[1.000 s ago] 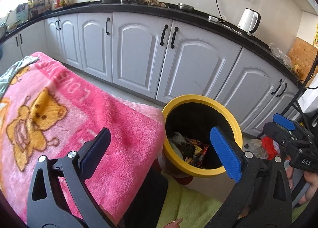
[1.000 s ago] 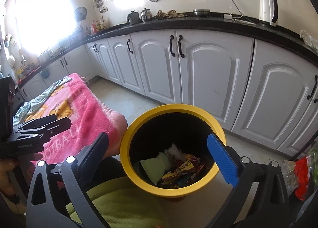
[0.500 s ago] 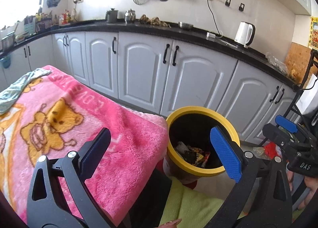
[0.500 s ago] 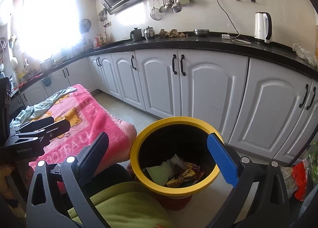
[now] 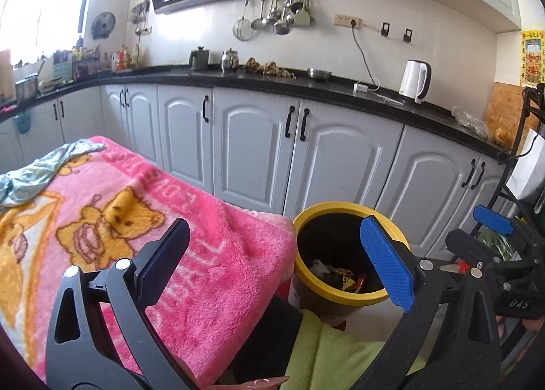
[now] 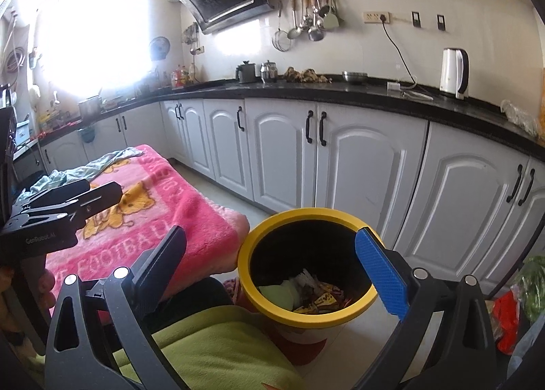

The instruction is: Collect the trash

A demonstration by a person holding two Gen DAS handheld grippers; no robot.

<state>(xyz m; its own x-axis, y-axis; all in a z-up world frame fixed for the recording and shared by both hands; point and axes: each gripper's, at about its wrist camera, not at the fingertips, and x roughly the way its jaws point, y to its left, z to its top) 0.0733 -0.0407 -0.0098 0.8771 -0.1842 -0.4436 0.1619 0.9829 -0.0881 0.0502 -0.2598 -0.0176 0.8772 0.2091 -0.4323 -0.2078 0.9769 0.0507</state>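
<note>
A yellow-rimmed bin stands on the floor beside a table under a pink bear blanket. Wrappers and a green scrap lie at the bin's bottom. My left gripper is open and holds nothing, raised above the blanket's right edge and the bin. My right gripper is open too, held above the bin's near side. Each gripper shows at the edge of the other's view.
White lower cabinets under a black counter run behind the bin, with a kettle on top. A grey cloth lies on the blanket's far left. Red and green bags sit on the floor at right. A person's green-clad lap lies below.
Both grippers have risen and tilted up, so the bin sits lower and smaller and more wall and upper cabinets show. Both stayed open.
</note>
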